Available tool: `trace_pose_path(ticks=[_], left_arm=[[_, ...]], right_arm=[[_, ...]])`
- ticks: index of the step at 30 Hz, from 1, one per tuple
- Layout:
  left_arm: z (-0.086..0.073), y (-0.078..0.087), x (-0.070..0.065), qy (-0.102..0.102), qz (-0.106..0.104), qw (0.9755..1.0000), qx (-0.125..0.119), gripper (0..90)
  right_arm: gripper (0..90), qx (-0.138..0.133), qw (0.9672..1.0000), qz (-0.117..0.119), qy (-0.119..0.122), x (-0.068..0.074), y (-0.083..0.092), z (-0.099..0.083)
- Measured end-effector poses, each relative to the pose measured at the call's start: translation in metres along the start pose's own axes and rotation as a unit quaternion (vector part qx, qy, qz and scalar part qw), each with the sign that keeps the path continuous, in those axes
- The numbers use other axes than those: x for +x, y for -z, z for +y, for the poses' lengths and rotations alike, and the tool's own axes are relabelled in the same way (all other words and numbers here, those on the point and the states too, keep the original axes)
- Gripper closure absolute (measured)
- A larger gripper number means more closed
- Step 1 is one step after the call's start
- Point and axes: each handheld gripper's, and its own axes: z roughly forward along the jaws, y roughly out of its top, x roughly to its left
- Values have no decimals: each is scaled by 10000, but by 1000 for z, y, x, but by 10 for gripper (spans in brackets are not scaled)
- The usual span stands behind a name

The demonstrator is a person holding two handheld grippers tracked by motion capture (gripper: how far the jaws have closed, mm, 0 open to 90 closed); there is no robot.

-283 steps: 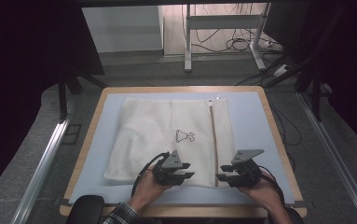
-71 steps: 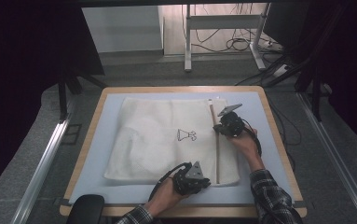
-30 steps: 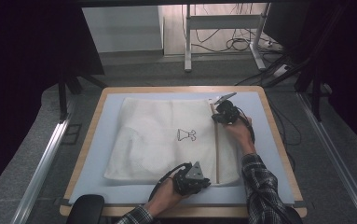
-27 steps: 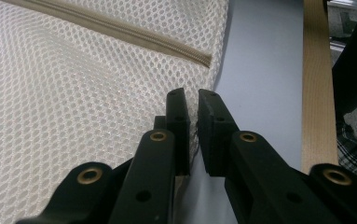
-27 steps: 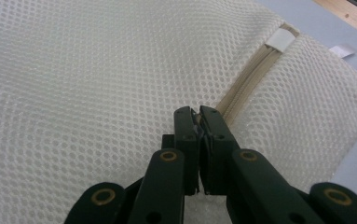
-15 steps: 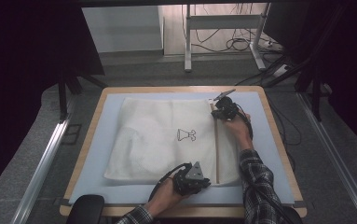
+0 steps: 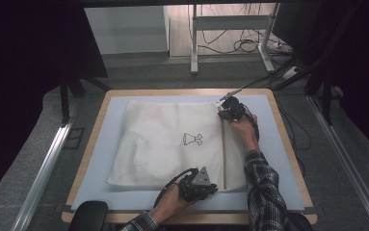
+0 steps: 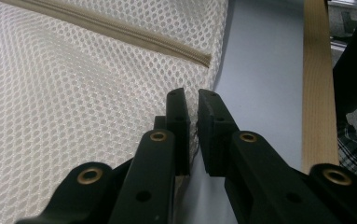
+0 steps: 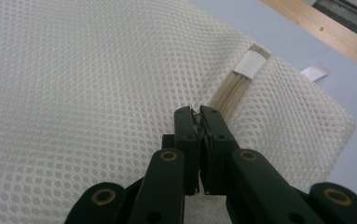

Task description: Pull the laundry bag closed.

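The right gripper (image 9: 199, 114) sits on the zipper (image 9: 229, 95) of the white mesh laundry bag (image 7: 172, 139), close to the bag's far end. Its jaws are pressed nearly together on something small at the zipper line, most likely the slider pull, though the piece itself is too small to identify with certainty. In the high view this gripper (image 7: 230, 111) lies at the far right corner of the bag, near the far edge of the table (image 7: 95, 125).

The left gripper (image 8: 192, 100) is at the bag's near edge. Its jaws stand slightly apart, with a fold of mesh edge apparently caught between them; the hold looks like a light pinch that anchors the bag. The high view places it (image 7: 202, 185) at the near edge, just left of the zipper's near end.

The bag lies flat on the pale blue mat (image 7: 278, 159), roughly centred, with a small printed emblem (image 7: 192, 139) on top. The zipper runs along its right side from near edge to far edge.

Assessment: the work in hand is running the zipper along its length. With the slider judged to be almost at the far stop, by a white tab (image 9: 251, 64), the run appears nearly complete. A short final stretch and release of both grips remain. Whether the teeth are closed or parted behind the slider cannot be settled here.
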Motion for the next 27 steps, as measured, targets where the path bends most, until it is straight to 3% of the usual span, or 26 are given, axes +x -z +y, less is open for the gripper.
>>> trace_pose_path(ticks=[27], left_arm=[[0,0,0,14,4,10000,-4,836]], right_arm=[[862,18,9997,-213,-116,-9,-12,14]])
